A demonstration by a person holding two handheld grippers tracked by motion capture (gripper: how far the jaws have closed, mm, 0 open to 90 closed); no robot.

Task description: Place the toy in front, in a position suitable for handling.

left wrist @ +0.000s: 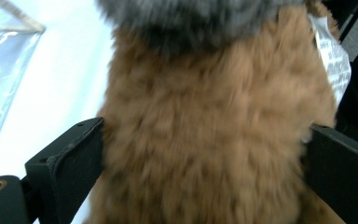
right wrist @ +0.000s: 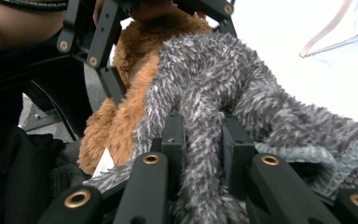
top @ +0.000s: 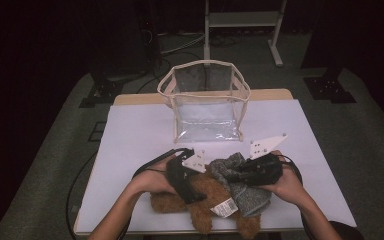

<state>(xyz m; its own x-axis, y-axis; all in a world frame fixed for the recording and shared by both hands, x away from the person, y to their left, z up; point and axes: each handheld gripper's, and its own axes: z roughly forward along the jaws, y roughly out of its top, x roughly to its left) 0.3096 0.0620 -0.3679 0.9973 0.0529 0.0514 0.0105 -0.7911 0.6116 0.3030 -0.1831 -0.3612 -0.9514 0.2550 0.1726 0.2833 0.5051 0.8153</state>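
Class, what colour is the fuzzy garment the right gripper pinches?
Mottled grey garment; the right gripper view shows it best.

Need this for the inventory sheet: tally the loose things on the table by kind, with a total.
Brown plush toy: 1
Grey fuzzy garment: 1
Clear bag with beige trim: 1
Total: 3
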